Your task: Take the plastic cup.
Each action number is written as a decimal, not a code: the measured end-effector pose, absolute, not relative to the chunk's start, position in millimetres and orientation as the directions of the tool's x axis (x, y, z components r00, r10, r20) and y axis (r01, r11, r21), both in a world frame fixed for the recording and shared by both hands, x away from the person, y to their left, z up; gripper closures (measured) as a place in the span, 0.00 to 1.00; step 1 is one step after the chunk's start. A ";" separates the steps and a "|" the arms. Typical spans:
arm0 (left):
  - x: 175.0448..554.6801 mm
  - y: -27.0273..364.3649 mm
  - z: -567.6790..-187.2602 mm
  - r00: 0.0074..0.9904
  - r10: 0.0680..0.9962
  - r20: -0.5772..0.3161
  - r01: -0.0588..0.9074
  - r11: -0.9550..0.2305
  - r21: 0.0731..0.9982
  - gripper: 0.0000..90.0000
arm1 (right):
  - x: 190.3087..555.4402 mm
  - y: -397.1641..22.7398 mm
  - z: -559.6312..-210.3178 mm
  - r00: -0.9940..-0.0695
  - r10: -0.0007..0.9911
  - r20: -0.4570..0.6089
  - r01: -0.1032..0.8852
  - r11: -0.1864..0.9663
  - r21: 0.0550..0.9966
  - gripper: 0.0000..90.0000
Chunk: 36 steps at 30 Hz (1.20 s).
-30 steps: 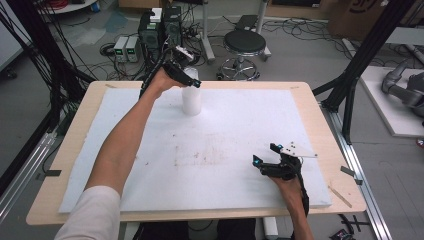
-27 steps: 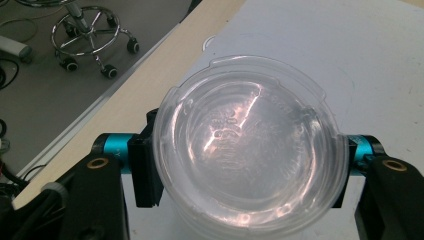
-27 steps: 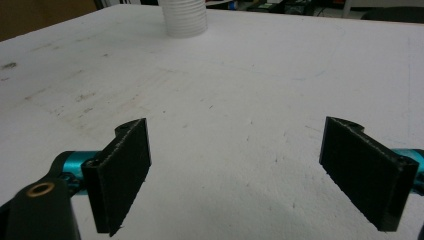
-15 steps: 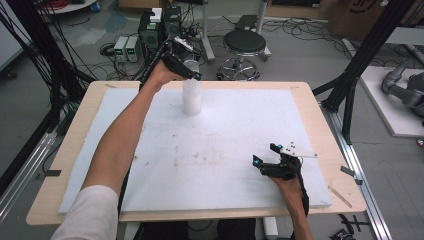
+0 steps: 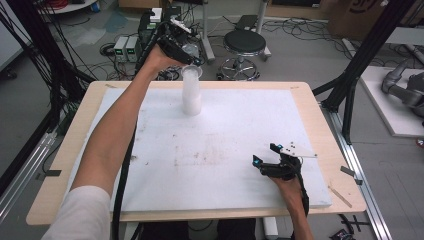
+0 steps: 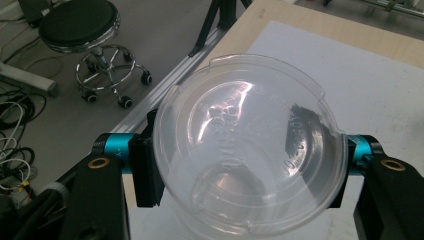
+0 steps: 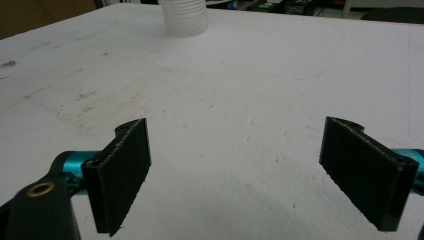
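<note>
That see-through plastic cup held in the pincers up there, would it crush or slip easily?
Probably a little of both. The clear cup looks thin-walled and glossy, so a hard squeeze might well buckle it and a weak one let it slide. The left gripper clamps it from both sides. It looks empty, so likely very light. The cup stack below is tall and narrow, so a nudge could tip it.

Left gripper (image 5: 192,59) now higher toward the top of the high view, clamped on a clear plastic cup (image 6: 248,150), pulling it up off the white cup stack (image 5: 191,97), which looks taller than before.
</note>
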State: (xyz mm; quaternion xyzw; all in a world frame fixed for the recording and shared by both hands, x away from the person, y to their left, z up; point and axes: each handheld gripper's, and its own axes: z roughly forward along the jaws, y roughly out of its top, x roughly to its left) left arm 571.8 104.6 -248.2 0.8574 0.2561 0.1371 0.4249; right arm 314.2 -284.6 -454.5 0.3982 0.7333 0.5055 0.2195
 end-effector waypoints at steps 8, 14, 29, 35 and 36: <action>569.5 110.2 -245.5 0.822 0.569 0.015 0.333 -0.503 0.797 0.41 | 314.3 -284.6 -454.5 -0.586 0.806 0.085 0.366 0.170 0.915 0.15; 559.2 111.5 -237.2 0.836 0.548 0.024 0.313 -0.512 0.800 0.41 | 314.4 -284.4 -454.6 -0.585 0.807 0.086 0.367 0.169 0.914 0.15; 486.5 155.7 -244.6 0.857 0.515 0.016 0.241 -0.429 0.870 0.41 | 313.0 -286.3 -454.6 -0.593 0.801 0.085 0.347 0.159 0.924 0.15; 462.1 162.9 -252.0 0.869 0.494 0.027 0.206 -0.412 0.887 0.41 | 313.9 -286.4 -454.6 -0.594 0.799 0.088 0.355 0.162 0.921 0.15; 458.2 162.9 -253.2 0.871 0.490 0.029 0.203 -0.413 0.888 0.41 | 314.1 -286.4 -454.6 -0.596 0.797 0.097 0.361 0.158 0.919 0.15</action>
